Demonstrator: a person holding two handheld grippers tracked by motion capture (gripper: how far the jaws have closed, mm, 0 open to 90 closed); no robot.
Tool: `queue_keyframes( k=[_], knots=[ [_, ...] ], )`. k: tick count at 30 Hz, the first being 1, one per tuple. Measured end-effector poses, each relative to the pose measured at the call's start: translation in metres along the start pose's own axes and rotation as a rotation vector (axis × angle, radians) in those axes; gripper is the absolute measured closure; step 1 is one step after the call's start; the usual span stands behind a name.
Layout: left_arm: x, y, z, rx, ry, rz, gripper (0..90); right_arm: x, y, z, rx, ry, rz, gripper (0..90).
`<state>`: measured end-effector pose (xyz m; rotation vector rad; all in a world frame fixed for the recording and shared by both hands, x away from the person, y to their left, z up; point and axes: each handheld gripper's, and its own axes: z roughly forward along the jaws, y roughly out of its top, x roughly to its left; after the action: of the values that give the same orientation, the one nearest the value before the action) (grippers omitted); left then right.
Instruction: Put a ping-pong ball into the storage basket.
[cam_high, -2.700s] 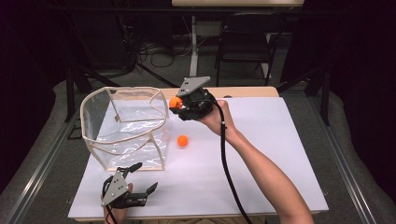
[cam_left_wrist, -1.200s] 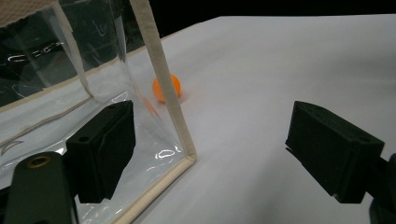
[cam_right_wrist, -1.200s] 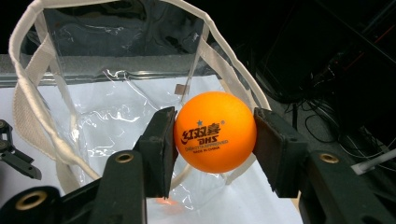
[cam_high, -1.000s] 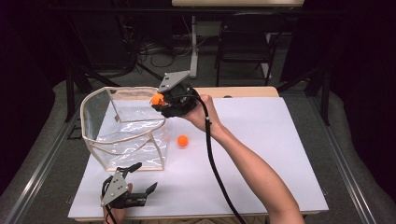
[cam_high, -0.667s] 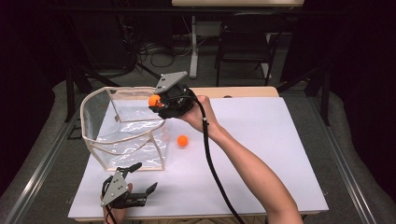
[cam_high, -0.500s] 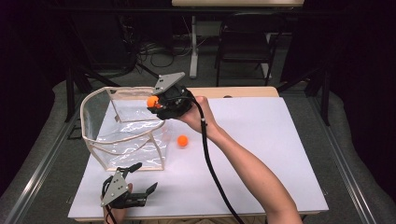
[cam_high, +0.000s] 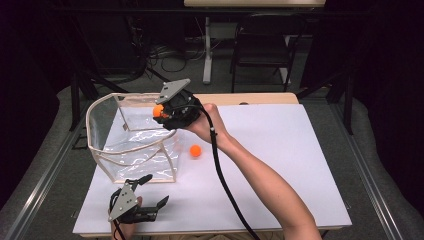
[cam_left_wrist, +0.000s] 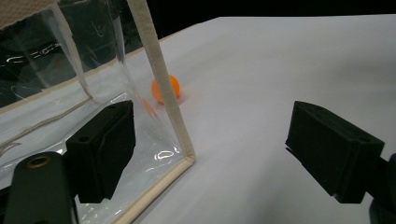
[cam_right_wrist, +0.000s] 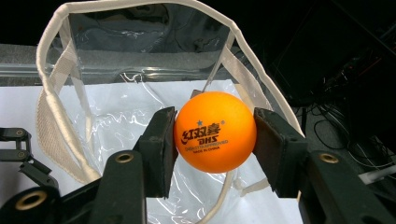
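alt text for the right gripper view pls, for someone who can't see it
An orange ping-pong ball with red printed lettering is clamped between the two black jaws of the right gripper, held at the open top of a clear plastic bag with cream fabric trim. The bag stands on a white table, and the left gripper shows at the left edge.

You work in a lab-style recording space: a white-topped table (cam_high: 280, 150) set among dark curtains, with metal stands (cam_high: 207, 55), a black chair (cam_high: 260, 55) and loose floor cables (cam_high: 165, 55) behind it.
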<state>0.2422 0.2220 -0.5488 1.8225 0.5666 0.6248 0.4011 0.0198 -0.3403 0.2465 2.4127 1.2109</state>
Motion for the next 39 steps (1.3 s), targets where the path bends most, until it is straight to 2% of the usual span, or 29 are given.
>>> queue_keyframes(
  k=[26,39],
  knots=[
    [0.0,0.0,-0.001,0.001,0.002,0.003,15.7,0.009,0.002,0.022,0.093,0.016,-0.024,50.8],
    [0.001,0.0,-0.001,-0.001,0.003,0.003,15.7,0.007,-0.004,0.027,0.129,0.026,-0.011,50.8]
  ],
)
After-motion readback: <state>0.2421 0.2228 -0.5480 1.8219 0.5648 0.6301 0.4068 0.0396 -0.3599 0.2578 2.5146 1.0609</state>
